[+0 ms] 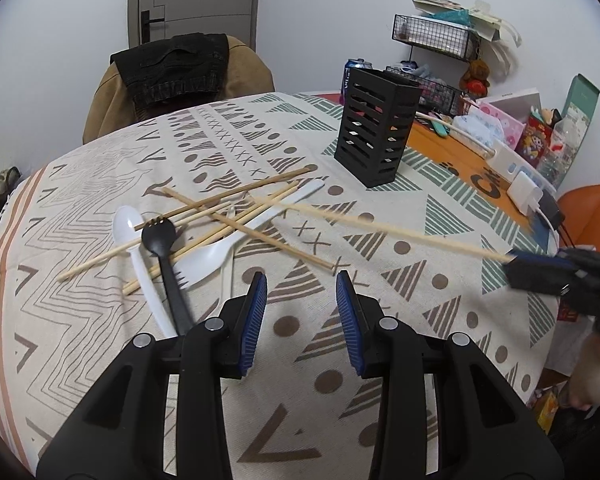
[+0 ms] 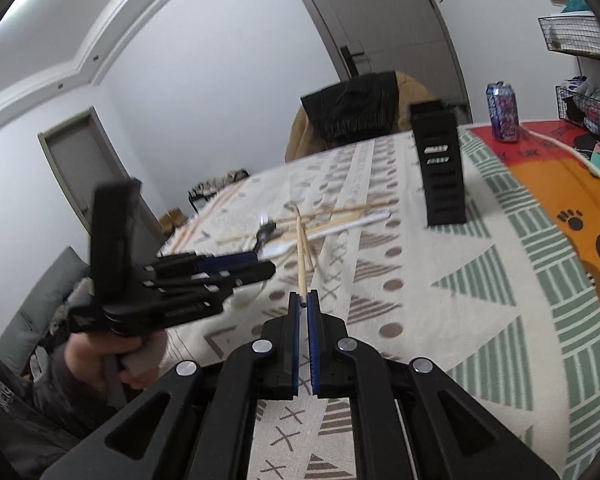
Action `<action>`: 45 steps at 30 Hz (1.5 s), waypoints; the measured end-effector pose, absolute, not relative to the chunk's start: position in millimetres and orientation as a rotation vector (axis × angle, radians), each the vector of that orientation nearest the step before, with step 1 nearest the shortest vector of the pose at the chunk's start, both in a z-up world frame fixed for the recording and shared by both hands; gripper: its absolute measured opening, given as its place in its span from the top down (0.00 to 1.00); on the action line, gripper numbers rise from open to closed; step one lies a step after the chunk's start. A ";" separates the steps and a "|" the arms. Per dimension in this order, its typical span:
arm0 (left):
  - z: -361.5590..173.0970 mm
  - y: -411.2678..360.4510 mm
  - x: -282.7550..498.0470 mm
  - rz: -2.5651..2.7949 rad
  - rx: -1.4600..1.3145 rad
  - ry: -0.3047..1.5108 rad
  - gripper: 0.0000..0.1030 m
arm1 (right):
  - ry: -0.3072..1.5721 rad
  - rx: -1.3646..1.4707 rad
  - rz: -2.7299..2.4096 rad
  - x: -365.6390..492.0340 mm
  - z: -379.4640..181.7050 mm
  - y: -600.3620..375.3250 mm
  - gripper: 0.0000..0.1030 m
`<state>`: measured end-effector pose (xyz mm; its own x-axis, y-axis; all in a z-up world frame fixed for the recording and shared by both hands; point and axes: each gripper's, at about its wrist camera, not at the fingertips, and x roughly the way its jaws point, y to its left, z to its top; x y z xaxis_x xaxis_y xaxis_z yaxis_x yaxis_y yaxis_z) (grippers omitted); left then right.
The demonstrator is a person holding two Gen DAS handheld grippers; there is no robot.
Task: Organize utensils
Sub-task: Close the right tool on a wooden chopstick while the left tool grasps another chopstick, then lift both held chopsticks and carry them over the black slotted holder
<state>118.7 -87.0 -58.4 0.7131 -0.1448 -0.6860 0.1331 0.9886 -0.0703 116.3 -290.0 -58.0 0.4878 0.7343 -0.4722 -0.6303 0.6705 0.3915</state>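
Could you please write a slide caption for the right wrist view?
Right tool shut on a chopstick, pointing toward the utensil pile and black holder.

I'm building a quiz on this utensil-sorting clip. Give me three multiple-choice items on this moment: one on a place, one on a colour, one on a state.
1. Where does the slotted holder stand?
A. Upright on the tablecloth, beyond the pile
B. On its side among the utensils
C. On the chair

2. What colour is the fork in the pile?
A. White
B. Black
C. Green

3. What are the grippers doing?
A. Both are empty
B. The left one grips a spoon
C. The right gripper is shut on a chopstick; the left gripper is open and empty

Answers:
1 A, it stands upright past the heap of chopsticks and plastic utensils.
2 B, it is dark against the white spoon beside it.
3 C, the right pads pinch the stick's end, while only cloth shows between the left pads.
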 end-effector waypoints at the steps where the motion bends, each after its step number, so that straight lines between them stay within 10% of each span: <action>1: -58.1 -88.9 120.6 -0.153 -0.009 0.765 0.63 | 0.645 0.184 0.833 116.7 -54.8 -295.8 0.95; 9: -65.5 -110.2 141.2 -0.119 0.048 0.804 0.45 | 0.637 0.217 0.767 127.7 -57.9 -327.6 0.95; 20: -87.6 -117.4 167.2 0.034 0.097 0.855 0.45 | 0.649 0.213 0.743 133.0 -67.8 -334.4 0.95; 31: -81.5 -92.1 149.0 0.059 0.036 0.838 0.92 | 0.636 0.186 0.739 128.2 -63.5 -324.1 0.95; 45: -21.3 -71.0 106.5 0.014 0.007 0.670 0.96 | 0.582 0.152 0.710 113.3 -38.8 -319.2 0.95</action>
<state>106.5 -71.0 -21.3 0.7836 0.0149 -0.6211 -0.0104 0.9999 0.0109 113.3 -319.2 -38.8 0.6078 0.6533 -0.4514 -0.5709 0.7547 0.3235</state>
